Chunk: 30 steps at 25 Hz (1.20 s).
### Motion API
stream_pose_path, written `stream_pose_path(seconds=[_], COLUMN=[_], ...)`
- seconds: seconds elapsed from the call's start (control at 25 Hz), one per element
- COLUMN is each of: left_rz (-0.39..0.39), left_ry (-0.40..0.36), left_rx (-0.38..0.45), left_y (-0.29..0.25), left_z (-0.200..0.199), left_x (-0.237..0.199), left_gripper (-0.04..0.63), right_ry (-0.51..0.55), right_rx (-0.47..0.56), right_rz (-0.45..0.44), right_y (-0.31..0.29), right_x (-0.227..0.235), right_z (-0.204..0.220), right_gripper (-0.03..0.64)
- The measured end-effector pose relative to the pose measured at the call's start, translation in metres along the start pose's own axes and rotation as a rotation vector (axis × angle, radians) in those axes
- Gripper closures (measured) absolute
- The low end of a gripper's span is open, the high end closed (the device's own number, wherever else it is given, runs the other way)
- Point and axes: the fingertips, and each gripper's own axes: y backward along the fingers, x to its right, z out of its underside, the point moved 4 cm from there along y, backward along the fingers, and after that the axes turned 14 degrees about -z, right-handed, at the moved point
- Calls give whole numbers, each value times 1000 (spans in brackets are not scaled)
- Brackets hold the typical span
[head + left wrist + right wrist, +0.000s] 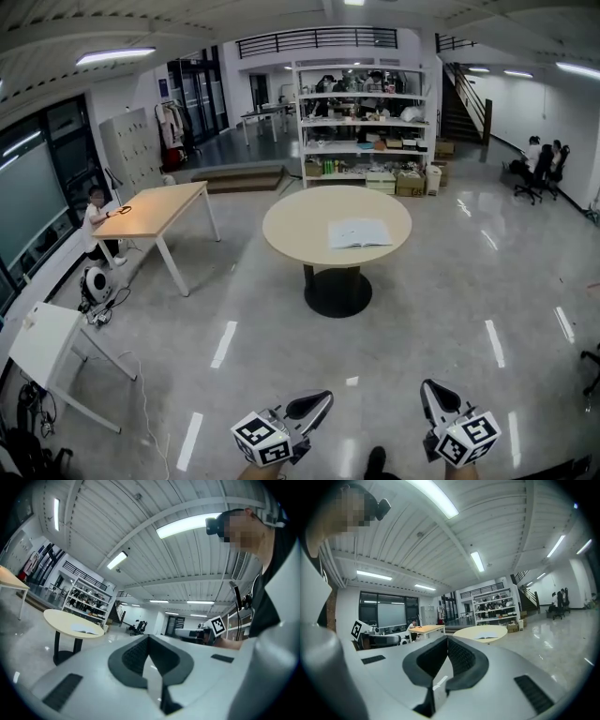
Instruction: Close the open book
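Observation:
The open book [359, 232] lies flat with its white pages up on the round beige table [300, 220], which stands far ahead of me in the hall. Both grippers are low in the head view, well short of the table. My left gripper [323, 398] is shut with nothing in it, and so is my right gripper [429, 387]. The left gripper view has the book [84, 630] on the table [58, 617] off to the left of the jaw tips [149, 637]. In the right gripper view the book [487, 637] sits just right of the tips [447, 638].
A rectangular wooden table [159, 208] with a seated person [96, 217] stands at the left, and a white table [47, 342] at the lower left. Stocked shelves [361, 122] rise behind the round table. Stairs [459, 108] and seated people [539, 164] are at the far right.

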Motion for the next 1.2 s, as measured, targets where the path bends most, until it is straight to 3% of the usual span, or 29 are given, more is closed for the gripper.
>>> stream_pose_path(seconds=[0.32,0.72,0.96,1.2], left_rz=[-26,-64,-105,-95], left_ry=[-39,-78,-61,-33], left_rx=[-14,20,-2,-3], left_y=[-108,-265,-325,-381], left_z=[-20,-68,-73,-73], left_x=[-42,-73,-114,-177], left_gripper=[598,598,598,598], right_ry=[-21,20,-12,-22], right_rx=[28,58,41,23], right_rz=[-36,-105,-148,-128], right_y=[-65,-126,-179,-242], right_x=[109,263,318,368], right_z=[-11,-70,-72,-69], right_gripper=[617,617,617,617])
